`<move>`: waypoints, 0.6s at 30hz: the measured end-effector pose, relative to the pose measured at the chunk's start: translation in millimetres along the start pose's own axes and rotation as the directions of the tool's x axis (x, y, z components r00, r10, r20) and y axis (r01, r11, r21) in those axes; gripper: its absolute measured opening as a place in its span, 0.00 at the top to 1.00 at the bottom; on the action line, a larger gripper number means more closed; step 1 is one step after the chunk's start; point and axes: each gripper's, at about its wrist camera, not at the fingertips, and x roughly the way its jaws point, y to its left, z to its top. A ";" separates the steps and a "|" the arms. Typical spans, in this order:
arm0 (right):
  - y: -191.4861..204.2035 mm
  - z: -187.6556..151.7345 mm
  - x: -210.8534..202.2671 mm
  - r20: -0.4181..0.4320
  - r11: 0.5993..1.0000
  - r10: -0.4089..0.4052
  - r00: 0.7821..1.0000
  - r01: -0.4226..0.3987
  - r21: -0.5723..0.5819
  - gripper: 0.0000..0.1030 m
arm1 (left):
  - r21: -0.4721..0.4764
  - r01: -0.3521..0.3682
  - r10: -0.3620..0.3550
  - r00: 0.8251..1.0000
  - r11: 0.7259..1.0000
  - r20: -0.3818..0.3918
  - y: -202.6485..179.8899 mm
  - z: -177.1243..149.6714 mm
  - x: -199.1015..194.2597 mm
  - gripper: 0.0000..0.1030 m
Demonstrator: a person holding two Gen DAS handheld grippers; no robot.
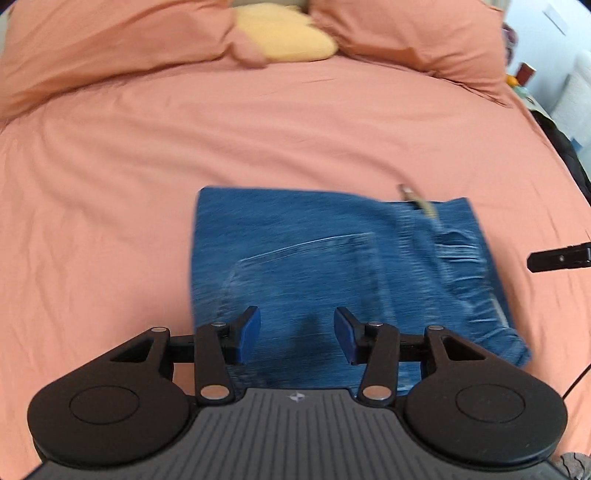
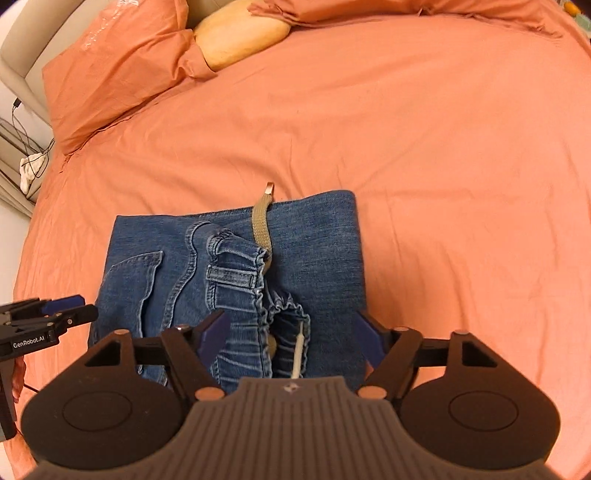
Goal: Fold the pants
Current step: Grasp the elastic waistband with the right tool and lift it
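Jeans (image 2: 229, 280) folded into neat-ish square on bed (image 2: 443, 147), right under both tongs. Left tongs (image 1: 297, 334) spread, right tongs (image 2: 291, 334) spread too, gripping nothing.

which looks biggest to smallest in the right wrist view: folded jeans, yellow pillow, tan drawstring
1. folded jeans, the largest patch by far
2. yellow pillow, though it lies farther from the camera, so its true size is unsure
3. tan drawstring, a thin strip
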 end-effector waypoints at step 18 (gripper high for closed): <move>10.3 16.9 67.5 0.041 0.946 0.255 0.966 -0.258 0.199 0.46 | -0.064 0.061 -0.060 0.998 0.996 0.015 48.0 -13.5 18.7 0.47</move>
